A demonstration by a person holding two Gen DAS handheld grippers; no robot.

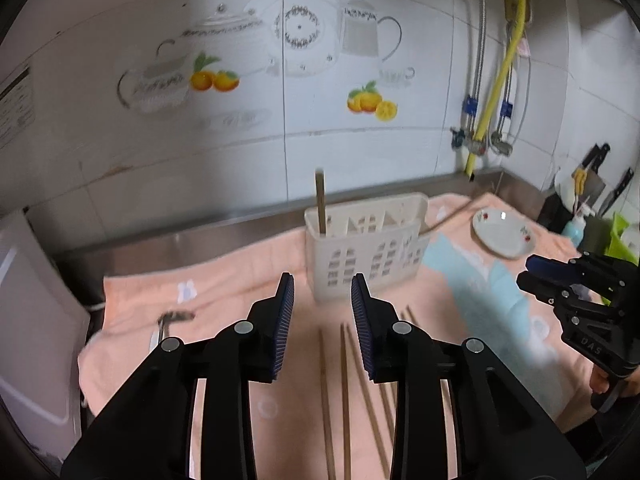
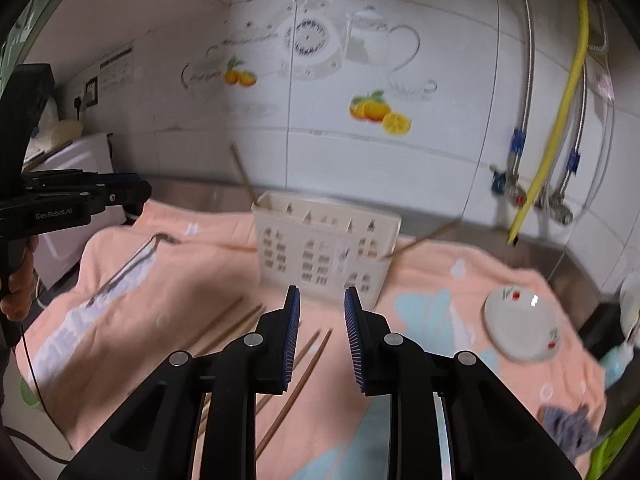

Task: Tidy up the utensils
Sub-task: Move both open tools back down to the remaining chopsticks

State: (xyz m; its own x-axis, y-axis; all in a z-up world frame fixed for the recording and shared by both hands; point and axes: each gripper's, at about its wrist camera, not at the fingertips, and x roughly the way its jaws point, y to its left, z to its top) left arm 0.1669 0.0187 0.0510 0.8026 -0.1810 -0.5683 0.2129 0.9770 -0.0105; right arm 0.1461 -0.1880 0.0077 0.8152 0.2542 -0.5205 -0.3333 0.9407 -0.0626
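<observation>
My left gripper point(image 1: 322, 284) hovers open over the peach towel point(image 1: 240, 280), with nothing between its pads. Several wooden chopsticks point(image 1: 344, 380) lie on the towel just below it. Behind them stands a white utensil holder point(image 1: 368, 248) with one chopstick point(image 1: 320, 204) upright in its left end. My right gripper point(image 2: 322, 294) is open and empty too, in front of the same holder point(image 2: 320, 248). Loose chopsticks point(image 2: 304, 372) lie under it and to its left. One chopstick point(image 2: 244, 172) sticks out of the holder and another point(image 2: 424, 236) leans at its right side.
A metal utensil point(image 2: 132, 256) lies on the towel at the left. A small white plate point(image 2: 520, 328) sits at the right. The tiled wall and steel counter edge point(image 1: 200, 236) run behind the holder. Hoses and valves point(image 2: 520, 196) hang at the right. A grey cloth point(image 2: 568, 424) lies near the right corner.
</observation>
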